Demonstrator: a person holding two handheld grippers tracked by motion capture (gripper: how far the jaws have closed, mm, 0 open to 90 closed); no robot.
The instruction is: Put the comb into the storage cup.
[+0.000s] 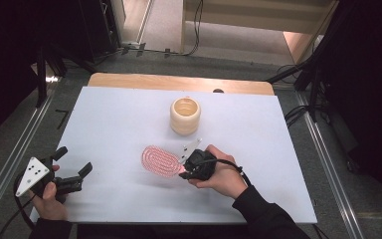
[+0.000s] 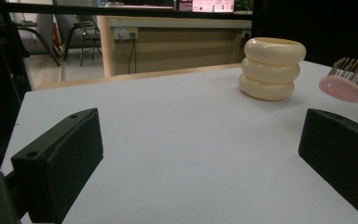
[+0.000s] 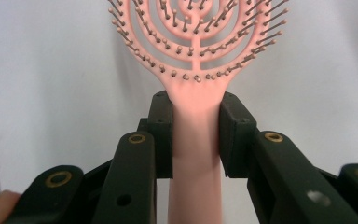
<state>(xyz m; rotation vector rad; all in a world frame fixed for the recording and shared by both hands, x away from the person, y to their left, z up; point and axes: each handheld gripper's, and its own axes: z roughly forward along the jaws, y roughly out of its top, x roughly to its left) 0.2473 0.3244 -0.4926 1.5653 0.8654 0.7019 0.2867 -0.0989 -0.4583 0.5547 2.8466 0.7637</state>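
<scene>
Just below the centre of the high view, lying across the white table top (image 1: 114,124): pink hairbrush (image 1: 160,161), long axis running from upper left to lower right of the frame, oval head pointing up-left, handle end disappearing into the right gripper (image 1: 185,172) at lower right. Bristles facing up, rings of them showing clearly in the right gripper view, head (image 3: 196,32) filling the top of that frame, handle dropping straight down the middle.

Sitting above the brush, nearer the top of the frame: cream ribbed cup (image 1: 185,115), upright, apart from the brush head. Showing beyond the far edge of the white surface: strip of bare wood, then grey floor, cables and dark stands; lit room with chairs glowing at the top of the left gripper view.

Clamping now on the handle (image 3: 196,140): both black pads of the right gripper, one pressing each side just below the head, jaws narrowed to the width of the handle.

Resting at lower left of the high view: left gripper (image 1: 74,175), jaws standing wide apart, holding nothing, bare table between them.
</scene>
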